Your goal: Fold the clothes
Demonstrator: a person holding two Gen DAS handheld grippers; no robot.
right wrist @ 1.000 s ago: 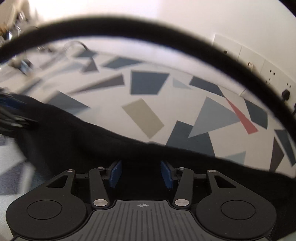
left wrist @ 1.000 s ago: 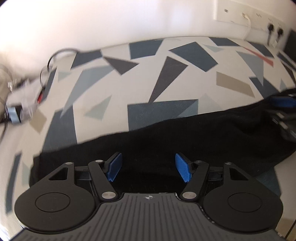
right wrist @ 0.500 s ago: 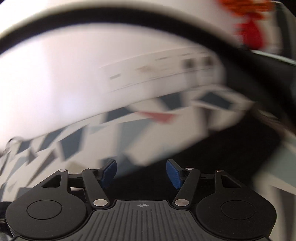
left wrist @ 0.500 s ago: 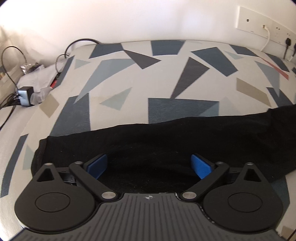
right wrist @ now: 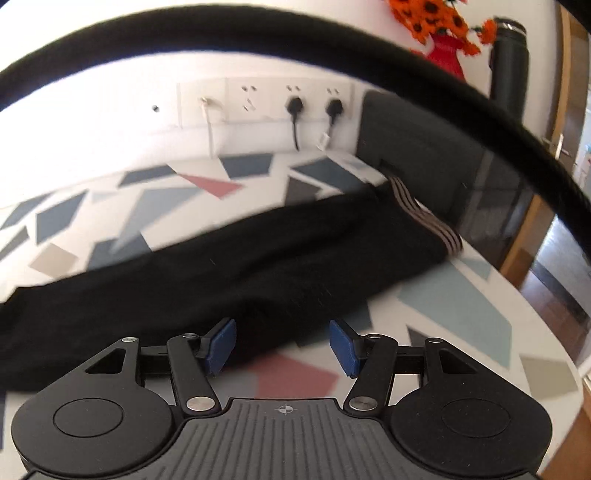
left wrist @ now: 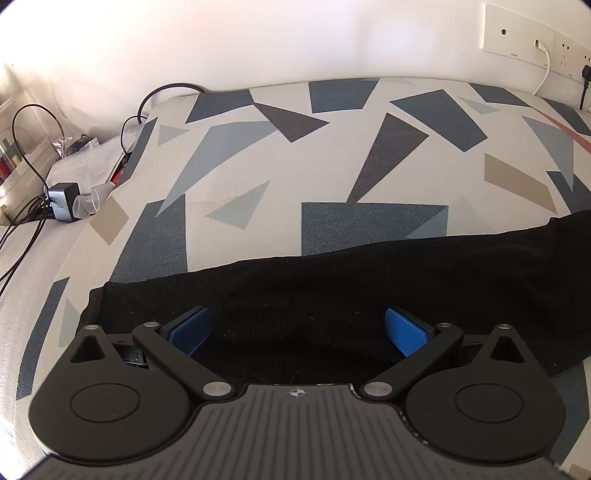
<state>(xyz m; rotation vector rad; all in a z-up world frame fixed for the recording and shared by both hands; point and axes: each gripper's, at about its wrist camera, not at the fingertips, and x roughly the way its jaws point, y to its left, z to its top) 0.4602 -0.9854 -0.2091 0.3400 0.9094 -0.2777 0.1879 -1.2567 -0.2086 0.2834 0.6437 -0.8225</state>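
- Black knit cloth, the garment (left wrist: pixel 332 288), lay in the left wrist view as a long flat band across the lower middle of the frame, on a bed cover (left wrist: pixel 258 166) printed with blue, grey and tan shapes.
- It looked already doubled over lengthwise, which I judged to be why it lay so narrow and straight, ready for a next fold.
- At the bottom of that view the left gripper (left wrist: pixel 297 330) hung over the garment's lower edge with its blue pads (left wrist: pixel 404 330) spread as wide as they go, pressing on nothing; I took this for a release or a fresh approach.
- A charger block (left wrist: pixel 64 201) with black cables sat at the left edge, off the bed cover, clear of the work.
- Wall sockets (left wrist: pixel 535 40) showed at upper right; their small print was too fine to read.
- In the right wrist view, which was blurred, the garment (right wrist: pixel 240 266) ran from the left edge up to right of centre, where a striped strip (right wrist: pixel 424 214) lay against its end.
- At the bottom, the right gripper (right wrist: pixel 282 345) had its fingers partly apart, with the garment's near edge between them but not pinched.
- A thick black cable (right wrist: pixel 295 40) arched across the top, close to the lens.
- Orange flowers (right wrist: pixel 432 18) and a dark flask (right wrist: pixel 509 59) stood at upper right; no writing could be read.
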